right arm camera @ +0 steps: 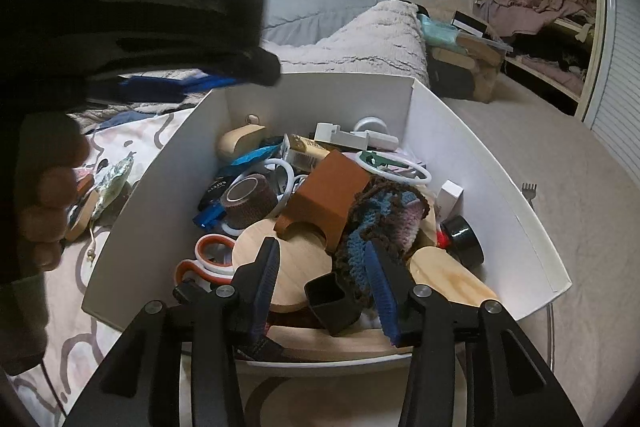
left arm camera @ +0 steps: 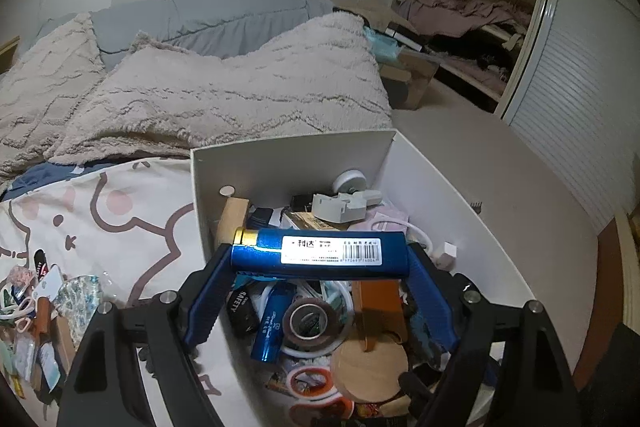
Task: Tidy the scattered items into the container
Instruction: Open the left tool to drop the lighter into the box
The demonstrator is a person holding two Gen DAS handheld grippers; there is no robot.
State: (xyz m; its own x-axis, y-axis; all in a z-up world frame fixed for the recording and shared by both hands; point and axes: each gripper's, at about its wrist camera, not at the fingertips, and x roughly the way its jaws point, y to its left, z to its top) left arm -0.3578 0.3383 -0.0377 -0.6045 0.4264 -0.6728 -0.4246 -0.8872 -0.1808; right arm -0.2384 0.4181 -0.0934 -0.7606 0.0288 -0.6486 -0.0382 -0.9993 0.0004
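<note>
My left gripper (left arm camera: pixel 320 255) is shut on a blue tube with a gold cap and a white barcode label (left arm camera: pixel 324 253), held crosswise above the open white box (left arm camera: pixel 280 163). The box (right arm camera: pixel 320 99) is full of small things: tape rolls, a brown block (right arm camera: pixel 328 195), a round wooden disc (right arm camera: pixel 288 263), orange-handled scissors (right arm camera: pixel 208 259). Low over its near end, my right gripper (right arm camera: pixel 320 245) stands open. A crocheted piece (right arm camera: pixel 384 211) lies against its right finger and a small black cup (right arm camera: pixel 330 301) sits between the fingers, neither of them gripped.
Several loose items (left arm camera: pixel 36 307) lie scattered on the cartoon bedsheet (left arm camera: pixel 132 219) left of the box. Fluffy pillows (left arm camera: pixel 240 91) and a grey quilt lie behind. A hand (right arm camera: pixel 52 187) and the other gripper's dark body fill the right wrist view's left side. A small fork (right arm camera: pixel 529 189) lies right of the box.
</note>
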